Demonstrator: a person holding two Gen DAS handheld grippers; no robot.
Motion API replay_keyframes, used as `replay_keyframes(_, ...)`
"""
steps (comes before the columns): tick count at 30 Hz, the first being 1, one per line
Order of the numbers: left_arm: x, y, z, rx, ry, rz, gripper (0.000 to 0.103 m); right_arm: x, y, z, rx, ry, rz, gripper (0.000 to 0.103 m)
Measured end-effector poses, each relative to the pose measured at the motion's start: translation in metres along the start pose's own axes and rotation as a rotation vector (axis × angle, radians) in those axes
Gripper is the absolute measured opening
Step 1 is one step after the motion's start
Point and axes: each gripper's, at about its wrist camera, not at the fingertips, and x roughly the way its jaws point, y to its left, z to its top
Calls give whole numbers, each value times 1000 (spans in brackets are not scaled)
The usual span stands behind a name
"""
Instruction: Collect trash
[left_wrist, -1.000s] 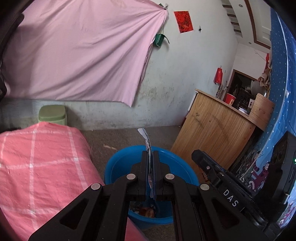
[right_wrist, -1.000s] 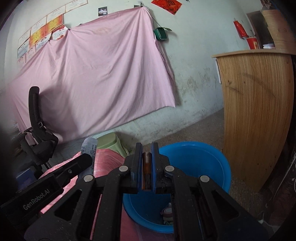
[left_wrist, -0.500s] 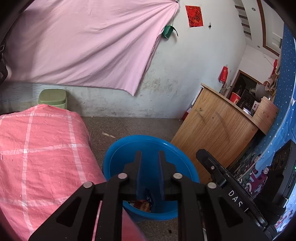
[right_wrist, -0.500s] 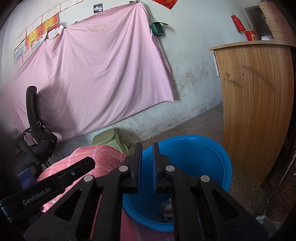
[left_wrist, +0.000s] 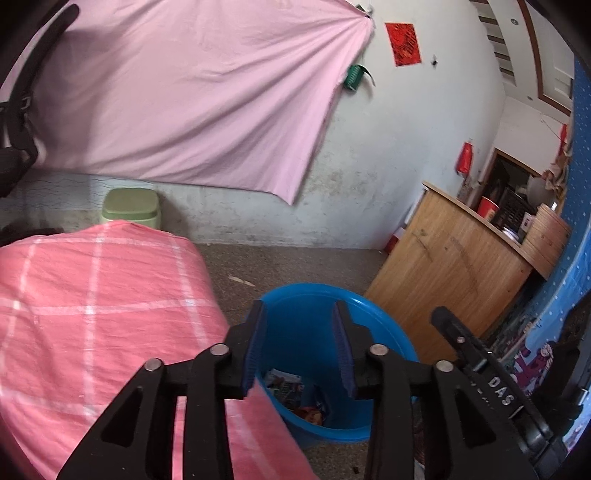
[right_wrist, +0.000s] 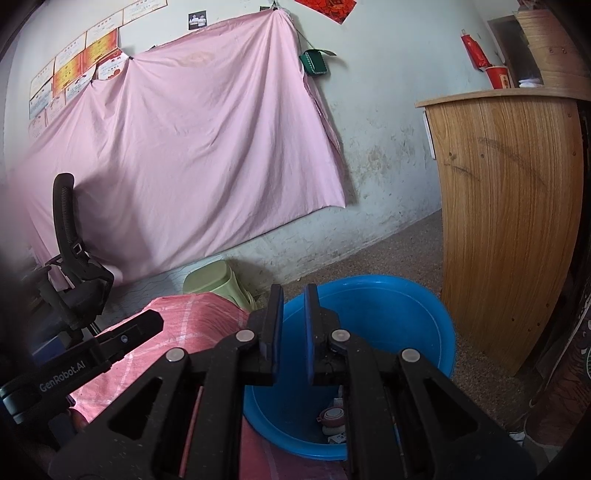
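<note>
A blue plastic basin stands on the floor beside the pink checked cloth. Wrappers lie at its bottom. My left gripper hovers over the basin's near rim, its jaws opening with nothing between them. In the right wrist view the basin holds a pinkish round piece of trash. My right gripper hangs above the basin, open by a narrow gap with nothing in it. Each gripper shows at the edge of the other's view.
A wooden counter stands right of the basin, close to its rim. A green stool sits by the wall behind the cloth-covered surface. A black office chair stands at the left. Bare concrete floor lies beyond the basin.
The left jaws spread apart and the wrapper strip they held is gone. The right jaws parted slightly and the brown item between them is gone too.
</note>
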Motion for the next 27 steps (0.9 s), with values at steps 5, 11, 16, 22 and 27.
replay_keyframes(5,-19,12,-2,-32,-35,72,53,-10,6,5,-22,-12,-4,35)
replay_keyframes(11,-51,28,-10,-63,-79,156,74,-25,18,8,-82,-11,-6,53)
replay_keyframes(16,-76,34,-18,-52,-102,204,79,-38,27,9,-120,-8,-3,67)
replay_keyframes(22,-105,37,-28,-30,-139,263,95,-54,36,6,-145,-2,12,89)
replay_keyframes(27,-126,38,-39,-15,-173,287,100,-67,45,-2,-184,10,35,102)
